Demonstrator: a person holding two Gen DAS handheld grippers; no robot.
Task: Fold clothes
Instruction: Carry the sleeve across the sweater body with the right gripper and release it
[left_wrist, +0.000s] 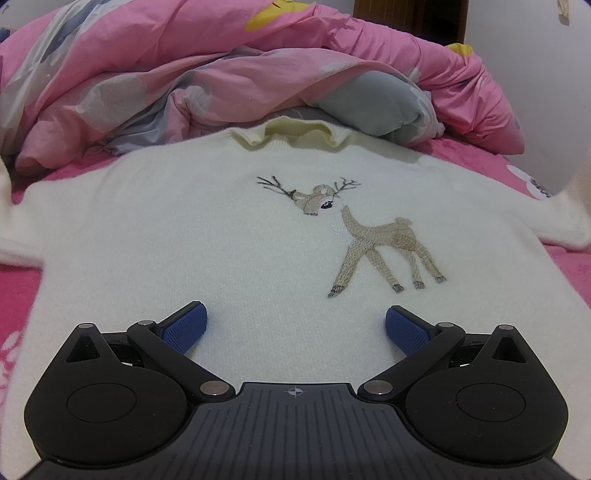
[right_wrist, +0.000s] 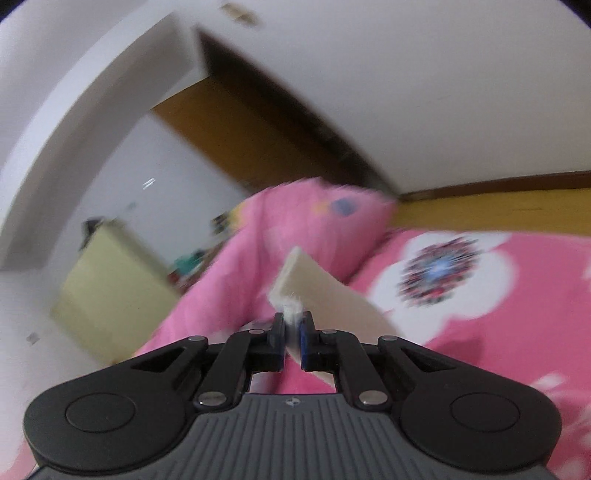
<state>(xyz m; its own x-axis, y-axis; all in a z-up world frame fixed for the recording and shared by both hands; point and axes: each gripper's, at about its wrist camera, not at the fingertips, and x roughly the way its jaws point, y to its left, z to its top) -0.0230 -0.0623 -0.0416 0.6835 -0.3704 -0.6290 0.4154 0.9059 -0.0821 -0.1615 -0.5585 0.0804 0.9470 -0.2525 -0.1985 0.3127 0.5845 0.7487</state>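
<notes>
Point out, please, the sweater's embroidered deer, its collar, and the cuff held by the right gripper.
embroidered deer (left_wrist: 380, 243): left wrist view, on its body.
collar (left_wrist: 291, 134): left wrist view, on the ribbed neckband.
cuff (right_wrist: 314, 284): right wrist view, on the cream fabric above the shut pads.

A bed fills the foreground, its pink sheet (right_wrist: 517, 350) printed with large white flowers. A crumpled pink quilt (left_wrist: 147, 74) with grey and yellow patches is heaped along the bed's far edge. Behind it stand plain white walls (right_wrist: 443, 92) and a brown wooden door (right_wrist: 236, 122) in a dark frame. A wooden headboard (right_wrist: 498, 210) runs along the wall. A pale yellow cabinet (right_wrist: 107, 291) stands beyond the bed, blurred.
</notes>
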